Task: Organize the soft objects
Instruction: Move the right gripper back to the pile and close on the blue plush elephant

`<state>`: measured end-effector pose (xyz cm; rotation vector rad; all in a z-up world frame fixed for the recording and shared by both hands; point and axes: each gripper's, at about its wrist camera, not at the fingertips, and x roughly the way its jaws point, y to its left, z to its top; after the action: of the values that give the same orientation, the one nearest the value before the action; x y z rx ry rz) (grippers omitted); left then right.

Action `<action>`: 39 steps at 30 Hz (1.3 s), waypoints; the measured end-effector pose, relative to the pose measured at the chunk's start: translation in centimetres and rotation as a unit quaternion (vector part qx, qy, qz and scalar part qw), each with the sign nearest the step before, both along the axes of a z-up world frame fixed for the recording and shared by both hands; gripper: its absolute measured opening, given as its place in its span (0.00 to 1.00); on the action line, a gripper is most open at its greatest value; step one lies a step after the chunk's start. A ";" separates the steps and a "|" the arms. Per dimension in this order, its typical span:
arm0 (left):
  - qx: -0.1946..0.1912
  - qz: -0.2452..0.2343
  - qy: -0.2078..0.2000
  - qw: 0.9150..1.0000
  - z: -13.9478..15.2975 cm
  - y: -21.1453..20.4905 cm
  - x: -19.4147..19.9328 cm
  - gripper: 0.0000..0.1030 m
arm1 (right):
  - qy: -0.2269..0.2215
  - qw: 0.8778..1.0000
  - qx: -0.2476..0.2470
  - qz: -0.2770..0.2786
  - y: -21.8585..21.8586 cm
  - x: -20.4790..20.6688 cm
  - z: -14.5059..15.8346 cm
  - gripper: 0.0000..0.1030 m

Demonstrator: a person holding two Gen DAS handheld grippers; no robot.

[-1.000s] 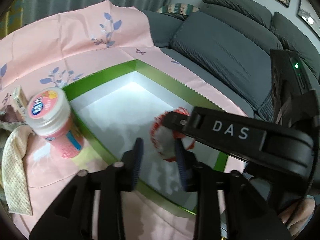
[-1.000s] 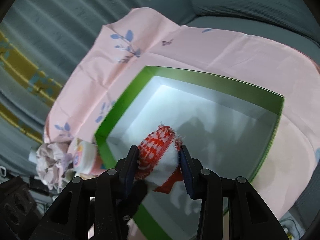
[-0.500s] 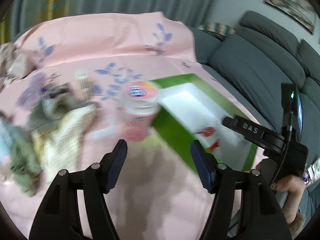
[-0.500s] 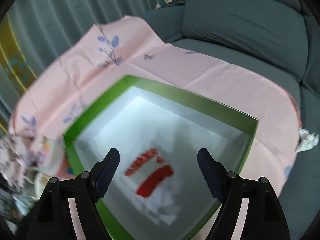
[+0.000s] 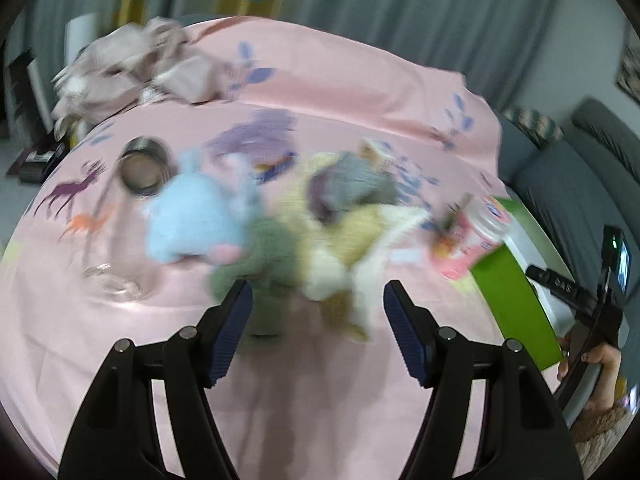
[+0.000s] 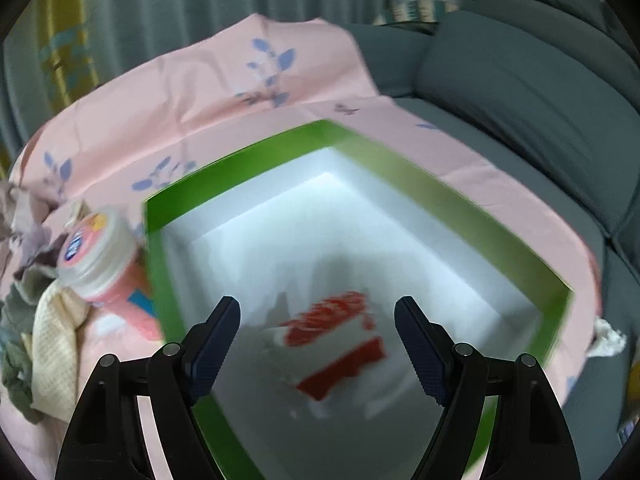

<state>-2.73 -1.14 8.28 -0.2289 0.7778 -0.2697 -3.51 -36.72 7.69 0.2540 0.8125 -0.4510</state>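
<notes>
Ahead of the left claw: the left gripper (image 5: 316, 330) was widening its jaws, with nothing between the pads.
Soft pile: a blurred heap lay just beyond the left fingertips: one light blue plush toy (image 5: 200, 216), one olive cloth (image 5: 264, 256), one cream waffle cloth (image 5: 360, 248), one grey-purple bundle (image 5: 348, 188).
Farther off: one metal cup (image 5: 142, 166) stood left of the plush; one crumpled mauve cloth (image 5: 132, 68) lay at the far table edge.
Right of the pile: one pink jar (image 5: 476, 236) stood against the green box (image 5: 516, 300).
Right claw: the right gripper (image 6: 318, 344) was released, jaws spread wide and empty.
Below the right claw: one red-and-white cloth (image 6: 336, 340) lay on the white floor of the box, between and beyond the fingertips, untouched.
Underneath all: one pink tablecloth (image 5: 340, 76).
Beyond the box: a grey sofa (image 6: 520, 92).
</notes>
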 end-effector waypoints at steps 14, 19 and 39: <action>-0.044 0.086 0.062 0.993 -3.1 6.3 1.5 0.69 | -0.073 0.994 -0.074 -0.025 4.6 -1.0 4.4 0.79; -0.067 0.086 0.081 0.991 -3.5 7.4 1.8 0.75 | -0.124 0.991 -0.014 0.057 9.5 -1.4 7.2 0.89; -0.108 0.171 0.118 0.972 -3.7 13.4 1.9 0.77 | 0.075 0.928 0.123 0.344 33.5 14.2 -0.7 0.89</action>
<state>-0.83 12.28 4.57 -0.6019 0.9290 0.0011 10.65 -3.19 7.01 0.1510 1.0476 0.3003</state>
